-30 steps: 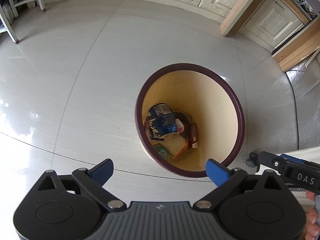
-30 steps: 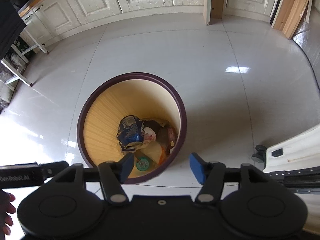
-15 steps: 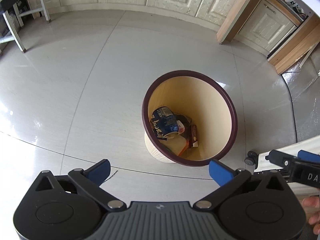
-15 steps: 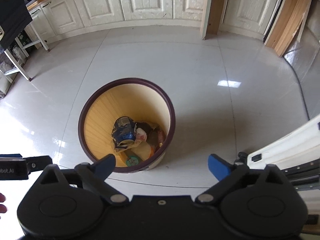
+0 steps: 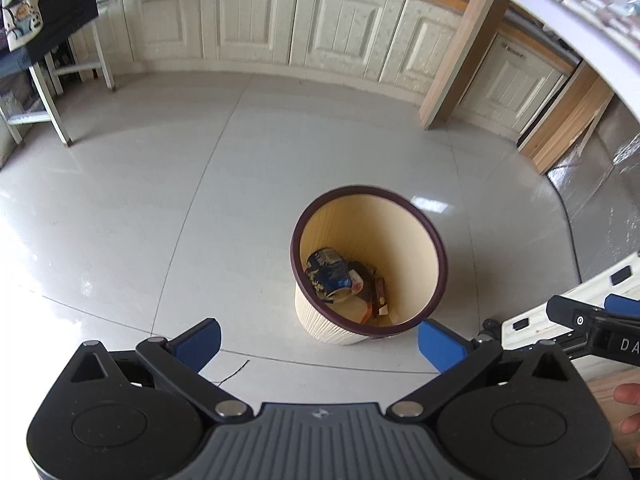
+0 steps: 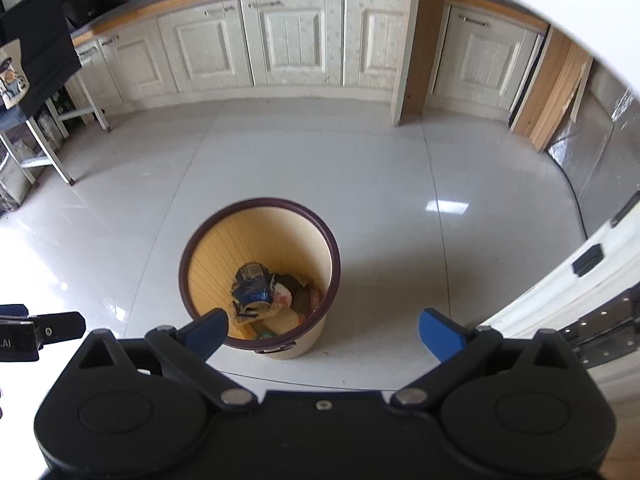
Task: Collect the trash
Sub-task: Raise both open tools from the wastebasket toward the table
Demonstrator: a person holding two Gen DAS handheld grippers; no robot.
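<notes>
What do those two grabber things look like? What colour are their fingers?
Both look alike. The left gripper has a black body with two round housings, silver screws, a ribbed grey panel in the middle, and two black arms ending in blue fingertips. The right gripper has the same black shape and blue fingertips, but its middle panel is plain black. White letters mark its side.

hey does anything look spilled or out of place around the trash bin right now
Nothing stands out. The bin stands upright on the tiled floor, and the crumpled blue wrapper and other trash lie inside it. No litter shows on the floor around it.
</notes>
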